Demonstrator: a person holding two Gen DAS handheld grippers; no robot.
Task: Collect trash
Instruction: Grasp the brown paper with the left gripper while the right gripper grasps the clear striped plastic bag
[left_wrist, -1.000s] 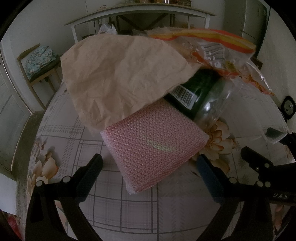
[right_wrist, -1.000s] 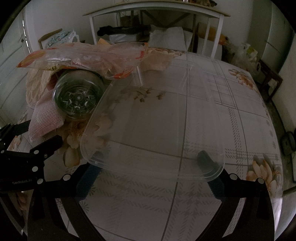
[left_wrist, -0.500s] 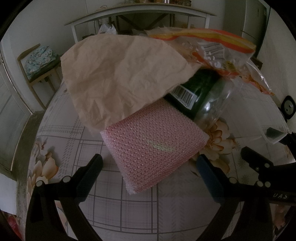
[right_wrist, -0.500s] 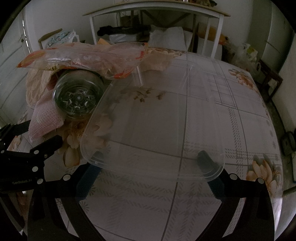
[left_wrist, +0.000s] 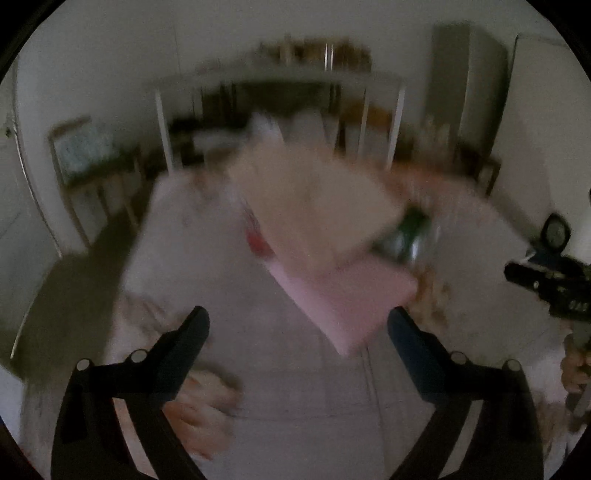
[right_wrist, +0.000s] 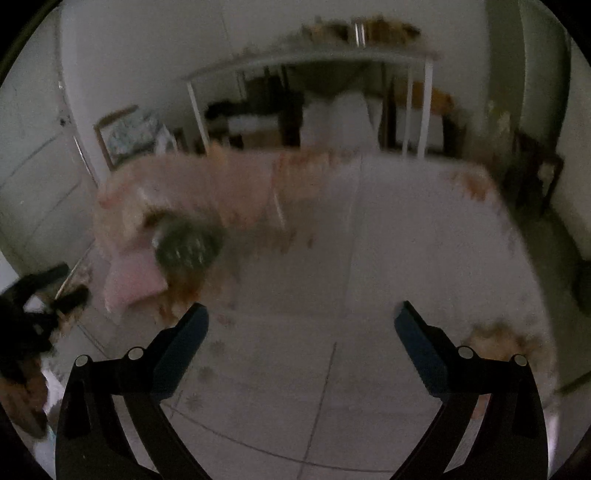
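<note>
Both views are smeared with motion blur, so fine detail is lost. Your left claw (left_wrist: 297, 325) stands wide open with nothing between its fingers, raised over the near part of the desk (left_wrist: 295, 387). Ahead of it lies the trash pile: a pink padded sheet (left_wrist: 343, 291) flat on the floral cloth, a crumpled brown paper (left_wrist: 314, 206) lying over its far end, and a dark green bottle (left_wrist: 406, 229) poking out on the right from beneath the paper. At the right edge of that view you can see your other claw's black body.

Your right claw (right_wrist: 301, 325) is likewise spread wide and grips nothing. From its view the pile sits far left on the desk: the bottle's round base (right_wrist: 186, 243) faces the camera, the pink sheet (right_wrist: 133, 277) beside it on the left, the brown paper (right_wrist: 207, 184) draped behind. A white shelf frame (right_wrist: 314, 62) stands beyond the desk.
</note>
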